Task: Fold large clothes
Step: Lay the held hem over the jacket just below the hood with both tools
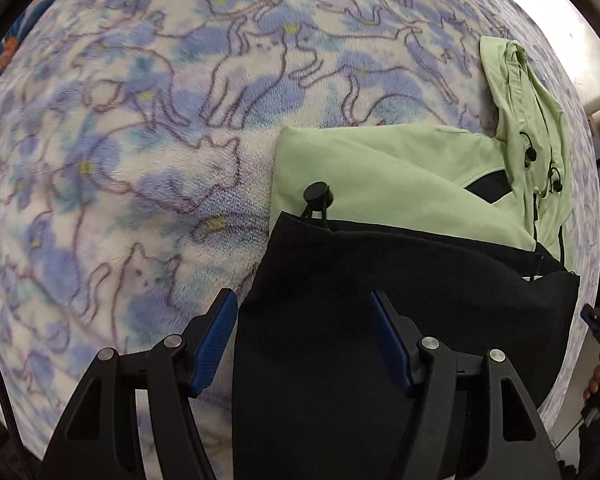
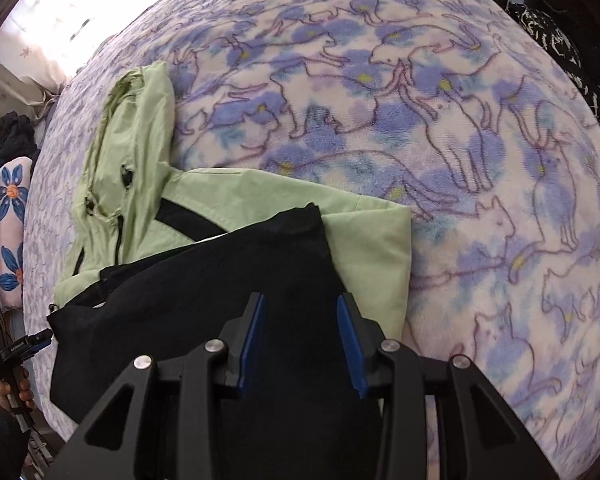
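a light green and black hooded jacket [image 1: 380, 168] lies folded on the cat-print fleece blanket [image 1: 120, 140], right of centre in the left view. both the left gripper [image 1: 304, 340] and right gripper [image 2: 300, 340] hang open over its black part, gripping nothing.

The near part of the black fabric [image 1: 380, 320] is covered by the left hand-held gripper [image 1: 304, 340] and cut off by the bottom edge. In the right wrist view, the jacket's green body [image 2: 364, 248] is largely hidden beneath that black part. The dark speckled object [image 2: 556, 40] at the upper right is cropped, possibly another garment.
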A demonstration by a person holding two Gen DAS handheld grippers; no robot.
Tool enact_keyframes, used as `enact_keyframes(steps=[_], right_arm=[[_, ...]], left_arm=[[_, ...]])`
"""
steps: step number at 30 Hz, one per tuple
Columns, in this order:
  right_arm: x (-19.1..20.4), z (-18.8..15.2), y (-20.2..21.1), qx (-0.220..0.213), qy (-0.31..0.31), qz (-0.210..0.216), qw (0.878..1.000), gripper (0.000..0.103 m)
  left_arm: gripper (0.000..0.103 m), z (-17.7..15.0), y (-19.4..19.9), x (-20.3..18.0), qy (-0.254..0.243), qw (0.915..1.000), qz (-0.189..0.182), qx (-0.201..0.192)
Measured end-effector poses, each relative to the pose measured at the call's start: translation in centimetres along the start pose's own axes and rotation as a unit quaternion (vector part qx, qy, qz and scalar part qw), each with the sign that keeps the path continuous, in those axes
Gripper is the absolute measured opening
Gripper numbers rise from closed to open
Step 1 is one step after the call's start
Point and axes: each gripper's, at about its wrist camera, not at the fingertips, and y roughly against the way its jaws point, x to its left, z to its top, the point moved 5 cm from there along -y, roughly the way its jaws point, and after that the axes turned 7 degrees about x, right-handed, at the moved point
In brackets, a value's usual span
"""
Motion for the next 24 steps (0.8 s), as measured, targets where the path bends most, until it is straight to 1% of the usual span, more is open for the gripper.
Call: enact_keyframes(steps=[2,5,9,10,13,14,15,16,17,18,19,20,22,24], right_arm=[[-0.3,0.7,-1.3,0.002,0.006,-0.008,1.000,0.037],[-0.4,1.4,-2.6,0.000,0.014,0.001,1.000,0.037],[0.1,1.8,-3.8,0.002,0.034,0.020,0.999,0.039],[0.3,1.9,-4.0,0.001,0.039,0.021,0.999,0.039],[0.7,1.9,-4.5,-0.003,0.049,0.022,0.999,0.040],[0.9,1.9,-4.6,-0.005,0.046,0.026,0.999,0.042],[0.9,1.8,-4.6,-0.008,0.042,0.029,0.999,0.042],[0.9,1.8,-4.6,-0.010,0.035,0.031,0.999,0.042],[0.9,1.7,-4.6,-0.013,0.032,0.030,0.999,0.039],[0.9,1.6,-4.4,-0.015,0.032,0.026,0.999,0.033],[1.0,1.4,-4.3,-0.017,0.034,0.021,0.999,0.021],[0.9,1.2,-4.1,-0.020,0.036,0.017,0.999,0.016],[0.7,0.5,-3.4,-0.027,0.032,0.013,0.999,0.012],[0.6,-0.1,-2.3,-0.043,0.026,0.014,0.999,0.010]], left_arm=[[0.066,0.0,-0.6,0.3,-0.006,0.9998,-0.021,-0.002],[0.066,-0.1,-1.1,0.7,-0.019,0.9987,-0.045,-0.011],[0.066,0.0,-1.6,1.0,-0.039,0.9983,-0.041,-0.017],[0.066,0.2,-1.7,1.1,-0.040,0.9984,-0.037,-0.017],[0.065,0.9,-2.1,1.5,-0.033,0.9983,-0.046,-0.017],[0.060,0.9,-2.1,1.3,-0.033,0.9981,-0.047,-0.020],[0.039,1.0,-1.9,0.8,-0.042,0.9976,-0.046,-0.028],[0.032,1.0,-1.7,0.7,-0.047,0.9979,-0.030,-0.032],[0.029,0.9,-1.4,0.4,-0.057,0.9975,-0.008,-0.042],[0.022,0.8,-1.1,0.1,-0.065,0.9966,0.006,-0.051],[0.019,0.5,-0.7,-0.3,-0.077,0.9948,0.023,-0.062],[0.017,0.3,-0.4,-0.5,-0.085,0.9934,0.034,-0.068],[0.010,-0.2,0.2,-1.2,-0.100,0.9907,0.053,-0.076],[0.008,-0.4,0.8,-1.9,-0.110,0.9881,0.069,-0.083]])
